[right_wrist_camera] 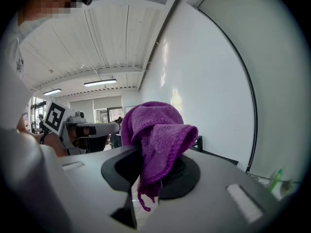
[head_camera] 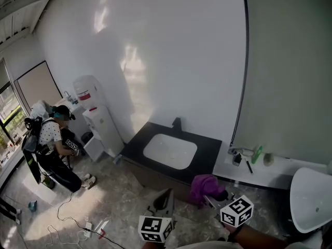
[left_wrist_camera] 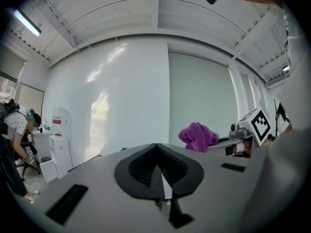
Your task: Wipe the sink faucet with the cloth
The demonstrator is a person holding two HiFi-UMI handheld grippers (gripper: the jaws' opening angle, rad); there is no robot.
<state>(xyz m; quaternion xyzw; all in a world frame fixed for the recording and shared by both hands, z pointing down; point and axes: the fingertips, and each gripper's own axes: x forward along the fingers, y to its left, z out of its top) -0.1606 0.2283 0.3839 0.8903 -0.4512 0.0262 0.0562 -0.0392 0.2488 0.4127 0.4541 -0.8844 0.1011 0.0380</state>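
Note:
A white sink basin (head_camera: 170, 150) is set in a black counter (head_camera: 207, 154) against the white wall. A short black faucet (head_camera: 177, 122) stands behind the basin. My right gripper (head_camera: 211, 195) is in front of the counter, well short of the faucet, and is shut on a bunched purple cloth (head_camera: 204, 184). In the right gripper view the cloth (right_wrist_camera: 155, 135) drapes over the jaws and hides them. My left gripper (head_camera: 167, 195) hangs to the left of it, lower, over the floor. Its jaws (left_wrist_camera: 158, 168) are shut with nothing between them.
A white water dispenser (head_camera: 97, 123) stands left of the counter. A person (head_camera: 54, 149) crouches further left on the floor. Cables (head_camera: 78, 224) lie on the floor. A white shelf (head_camera: 270, 171) at right carries a green bottle (head_camera: 257, 153) and small items, and a white round fixture (head_camera: 310, 198) sits beyond it.

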